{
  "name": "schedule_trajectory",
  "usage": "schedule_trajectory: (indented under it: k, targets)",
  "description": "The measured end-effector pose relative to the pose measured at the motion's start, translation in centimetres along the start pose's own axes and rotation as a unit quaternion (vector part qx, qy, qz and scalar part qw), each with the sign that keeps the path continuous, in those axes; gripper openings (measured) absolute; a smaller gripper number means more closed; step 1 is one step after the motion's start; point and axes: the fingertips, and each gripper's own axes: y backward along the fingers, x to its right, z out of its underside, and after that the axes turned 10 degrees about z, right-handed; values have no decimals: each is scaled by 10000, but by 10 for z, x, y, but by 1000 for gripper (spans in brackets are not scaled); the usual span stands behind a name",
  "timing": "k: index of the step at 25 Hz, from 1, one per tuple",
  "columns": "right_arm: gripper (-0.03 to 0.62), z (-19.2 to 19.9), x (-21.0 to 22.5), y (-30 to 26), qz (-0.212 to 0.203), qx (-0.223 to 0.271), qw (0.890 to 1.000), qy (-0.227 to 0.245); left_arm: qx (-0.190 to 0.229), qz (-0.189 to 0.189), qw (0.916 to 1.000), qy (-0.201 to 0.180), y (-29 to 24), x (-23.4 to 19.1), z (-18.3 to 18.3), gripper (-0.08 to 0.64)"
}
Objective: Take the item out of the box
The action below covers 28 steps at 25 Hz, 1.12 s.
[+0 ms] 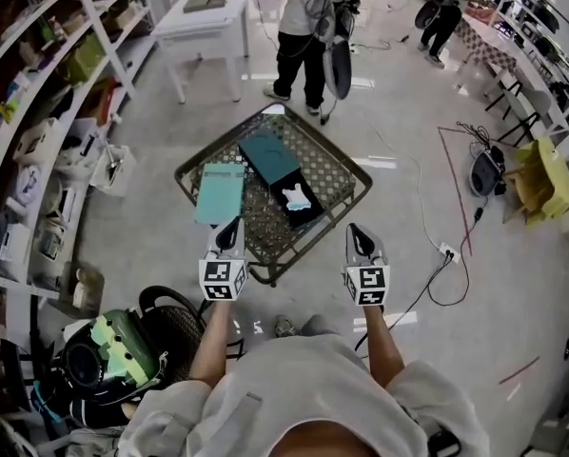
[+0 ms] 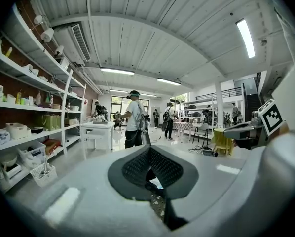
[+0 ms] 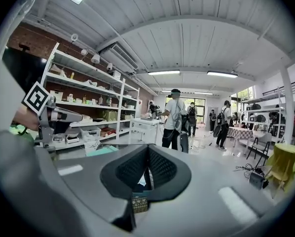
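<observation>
A square woven table (image 1: 191, 168) holds a light teal lid (image 1: 220, 193) lying flat on its left side. Beside the lid sits a dark teal box (image 1: 269, 155). In front of the box is a black tray (image 1: 306, 212) with a small white item (image 1: 294, 196) on it. My left gripper (image 1: 232, 223) hovers at the table's near edge, just short of the lid, with its jaws shut and nothing between them. My right gripper (image 1: 354, 229) hangs off the near right edge, also shut and holding nothing. In the left gripper view the pads (image 2: 137, 164) meet at the tip. The right gripper view shows its pads (image 3: 160, 166) likewise together.
Tall shelves (image 1: 37, 141) full of goods line the left side. A person (image 1: 304, 36) stands beyond the table, next to a white table (image 1: 208, 22). Cables (image 1: 441, 255) trail over the floor at right near a yellow chair (image 1: 541, 179). A green helmet (image 1: 118, 348) lies at bottom left.
</observation>
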Motion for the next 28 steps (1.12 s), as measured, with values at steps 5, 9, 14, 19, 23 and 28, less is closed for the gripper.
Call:
schedule_trajectory:
  k: [5, 9, 14, 19, 23, 28]
  targets:
    - [0, 2, -1, -14, -65, -58, 10000, 11, -35, 17, 10000, 14, -13, -5, 1, 2]
    - [0, 8, -3, -29, -136, -90, 9999, -7, -24, -15, 10000, -2, -21, -10, 1, 2]
    - [0, 4, -4, -60, -244, -52, 9997, -38, -72, -130, 9999, 26, -40, -26, 3, 2]
    - [0, -2, 1, -102, -373, -2, 9993, -85, -95, -253, 9996, -4, -68, -43, -4, 2]
    - [0, -10, 13, -136, -514, 73, 9986, -117, -71, -396, 9992, -19, -95, -53, -16, 2]
    - [0, -22, 25, -175, -734, 141, 9971, -114, -114, -600, 9981, -74, -123, -63, -26, 2]
